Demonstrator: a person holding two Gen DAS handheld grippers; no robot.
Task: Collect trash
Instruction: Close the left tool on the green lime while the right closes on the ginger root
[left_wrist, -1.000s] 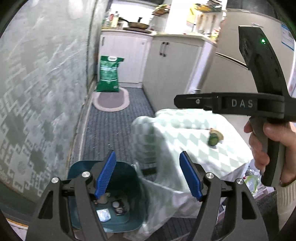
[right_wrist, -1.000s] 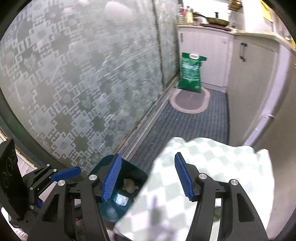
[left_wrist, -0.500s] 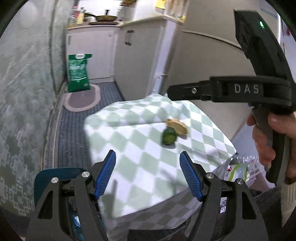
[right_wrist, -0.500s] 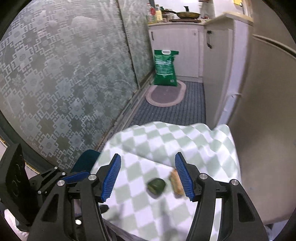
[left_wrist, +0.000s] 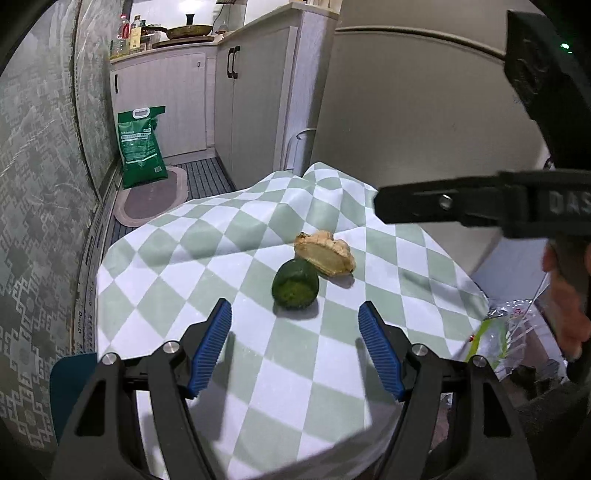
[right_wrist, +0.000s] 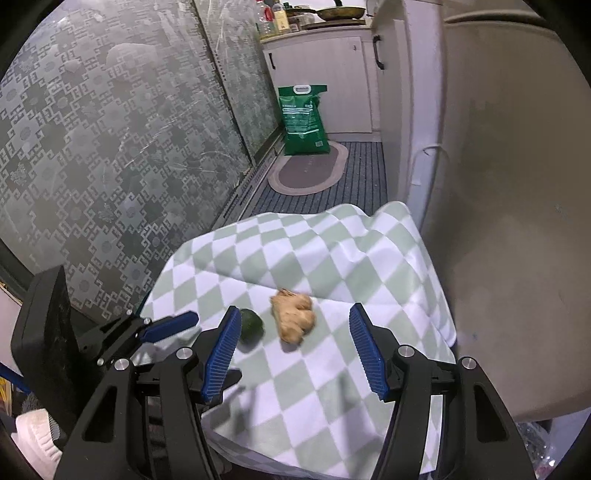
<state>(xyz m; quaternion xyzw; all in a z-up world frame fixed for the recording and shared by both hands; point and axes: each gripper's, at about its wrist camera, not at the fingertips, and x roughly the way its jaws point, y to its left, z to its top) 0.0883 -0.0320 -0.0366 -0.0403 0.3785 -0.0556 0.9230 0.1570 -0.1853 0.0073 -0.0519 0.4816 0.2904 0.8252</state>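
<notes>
A dark green avocado half (left_wrist: 295, 283) and a tan piece of ginger (left_wrist: 325, 252) lie side by side on a table with a green-and-white checked cloth (left_wrist: 207, 258). My left gripper (left_wrist: 295, 347) is open and empty, just short of the avocado. My right gripper (right_wrist: 295, 347) is open and empty, just short of the ginger (right_wrist: 293, 319), with the avocado (right_wrist: 251, 325) beside its left finger. A corner of the teal trash bin (left_wrist: 72, 391) shows on the floor left of the table.
A patterned glass sliding door (right_wrist: 110, 147) runs along the left. A green bag (left_wrist: 142, 144) and an oval mat (left_wrist: 151, 199) lie on the floor by white cabinets (left_wrist: 236, 103). A refrigerator (left_wrist: 424, 129) stands right of the table. A plastic bag (left_wrist: 506, 332) lies at the right.
Both grippers have swung from above the trash bin to over the table. The avocado and ginger now lie close in front of the open fingers.
</notes>
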